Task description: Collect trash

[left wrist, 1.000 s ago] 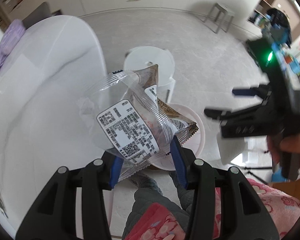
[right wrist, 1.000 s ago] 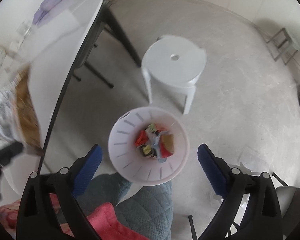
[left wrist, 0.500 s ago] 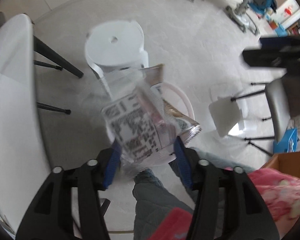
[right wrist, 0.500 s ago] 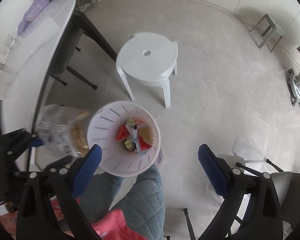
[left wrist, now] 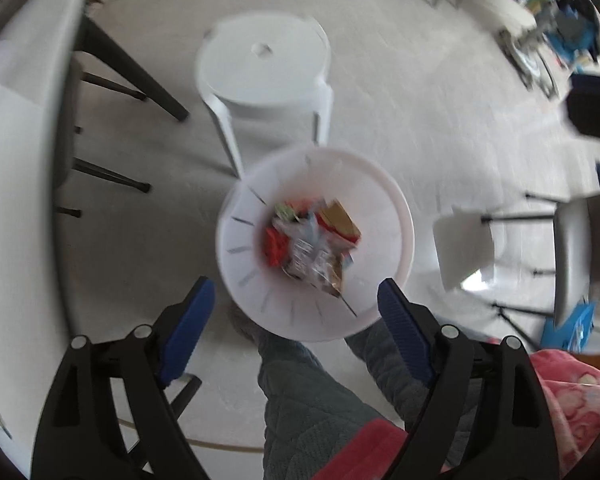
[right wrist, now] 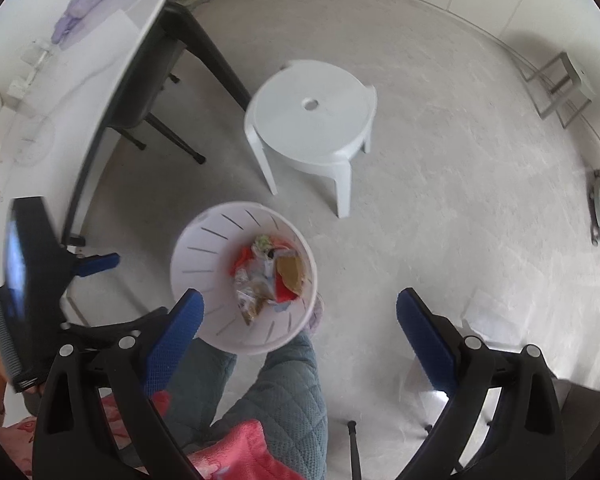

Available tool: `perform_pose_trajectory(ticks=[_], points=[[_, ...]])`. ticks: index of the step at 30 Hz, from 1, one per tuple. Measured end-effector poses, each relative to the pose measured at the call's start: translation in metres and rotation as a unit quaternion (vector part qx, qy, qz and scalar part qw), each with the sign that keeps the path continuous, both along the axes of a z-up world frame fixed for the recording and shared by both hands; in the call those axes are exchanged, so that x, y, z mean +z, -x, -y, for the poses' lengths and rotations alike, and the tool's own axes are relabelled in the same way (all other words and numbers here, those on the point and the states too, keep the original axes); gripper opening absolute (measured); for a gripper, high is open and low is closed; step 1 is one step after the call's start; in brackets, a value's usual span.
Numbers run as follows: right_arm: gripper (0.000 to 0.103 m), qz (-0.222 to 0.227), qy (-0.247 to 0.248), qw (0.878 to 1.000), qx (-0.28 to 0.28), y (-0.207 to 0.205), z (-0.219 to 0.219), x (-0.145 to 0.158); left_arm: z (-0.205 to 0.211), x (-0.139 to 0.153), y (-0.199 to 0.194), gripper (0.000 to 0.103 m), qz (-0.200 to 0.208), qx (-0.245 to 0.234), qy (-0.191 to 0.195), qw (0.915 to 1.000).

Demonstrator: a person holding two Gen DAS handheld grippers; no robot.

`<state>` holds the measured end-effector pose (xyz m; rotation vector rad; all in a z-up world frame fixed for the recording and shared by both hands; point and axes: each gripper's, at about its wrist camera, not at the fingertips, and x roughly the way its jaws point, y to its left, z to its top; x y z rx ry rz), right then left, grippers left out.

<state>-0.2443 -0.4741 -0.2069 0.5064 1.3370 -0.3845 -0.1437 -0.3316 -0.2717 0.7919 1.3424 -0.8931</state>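
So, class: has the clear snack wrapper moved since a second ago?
Yes. It has left the opening left gripper, whose jaws now hold nothing, and dropped into the white bin in front of the white stool.

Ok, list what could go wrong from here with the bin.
1. The white bin stands close against the person's legs; a step could tip it.
2. The wrappers are piled loosely inside, so a tip would likely spill them.
3. The left tool, its jaws opening and empty, hangs just above the rim and could clip it.
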Motion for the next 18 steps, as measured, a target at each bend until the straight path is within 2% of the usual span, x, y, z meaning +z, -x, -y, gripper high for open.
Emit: perform_pose_trajectory(ticks=[2, 4, 8, 12, 14, 15, 18], points=[[0.097, 0.011, -0.002, 1.0, 0.008, -0.008, -0.002, 0.006, -0.008, 0.028, -0.01, 0.081, 0.023, 0.024, 0.02, 0.9992], [0.097, 0.026, -0.008, 0.999, 0.023, -0.02, -0.006, 0.011, -0.015, 0.051, -0.02, 0.087, 0.039, 0.048, 0.035, 0.9975], [0.097, 0.046, -0.016, 0.997, 0.058, -0.051, -0.024, 0.018, -0.043, 0.102, -0.04, 0.092, 0.075, 0.107, 0.071, 0.9889], [0.096, 0.064, -0.025, 0.992, 0.11, -0.088, -0.057, 0.026, -0.085, 0.139, -0.065, 0.095, 0.107, 0.179, 0.086, 0.9742], [0.096, 0.071, -0.031, 0.988, 0.135, -0.104, -0.075, 0.031, -0.114, 0.151, -0.078, 0.095, 0.12, 0.226, 0.083, 0.9631], [0.097, 0.074, -0.033, 0.986, 0.149, -0.113, -0.086, 0.033, -0.123, 0.154, -0.08, 0.095, 0.122, 0.239, 0.082, 0.9598], [0.097, 0.079, -0.035, 0.977, 0.197, -0.14, -0.123, 0.039, -0.165, 0.159, -0.092, 0.095, 0.125, 0.299, 0.076, 0.9429]])
